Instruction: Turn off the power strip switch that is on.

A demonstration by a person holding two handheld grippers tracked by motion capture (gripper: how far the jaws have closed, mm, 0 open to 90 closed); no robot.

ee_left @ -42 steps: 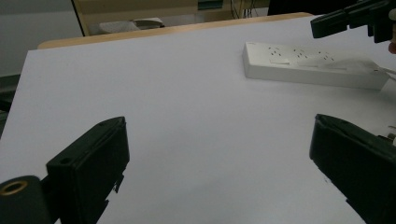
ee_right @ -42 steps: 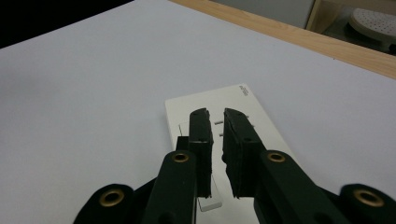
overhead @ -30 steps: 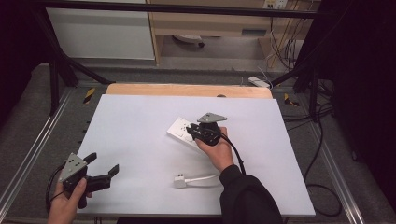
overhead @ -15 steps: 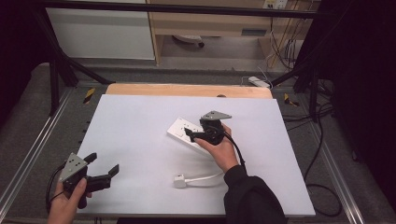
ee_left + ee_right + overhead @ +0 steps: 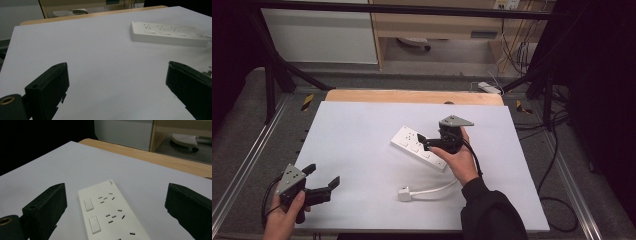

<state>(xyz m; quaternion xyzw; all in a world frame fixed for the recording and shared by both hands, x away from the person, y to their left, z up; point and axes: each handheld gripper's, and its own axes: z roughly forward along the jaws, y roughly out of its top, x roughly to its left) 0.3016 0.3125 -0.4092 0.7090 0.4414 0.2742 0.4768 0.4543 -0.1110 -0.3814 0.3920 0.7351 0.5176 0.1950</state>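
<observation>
A white power strip (image 5: 416, 146) lies at an angle in the middle of the white table (image 5: 357, 130). Its white cable (image 5: 434, 189) curls toward the front and ends in a plug (image 5: 404, 194). My right gripper (image 5: 425, 142) hovers over the strip's right half with its jaws open and nothing between them. In the right gripper view the strip (image 5: 110, 216), with its switches and sockets, lies just below and between the jaws. At the front left my left gripper (image 5: 322, 175) stands open and empty, pointing right. In the left gripper view the strip (image 5: 167, 36) lies farther off.
A wooden strip (image 5: 412, 96) runs along the table's far edge. Metal frame rails (image 5: 242, 165) flank the table on both sides. Cables (image 5: 557, 150) trail on the floor to the right. A white cabinet (image 5: 319, 35) stands beyond the table.
My right gripper has drawn back a little to the right over the power strip, still open. The left gripper has stayed in place.
</observation>
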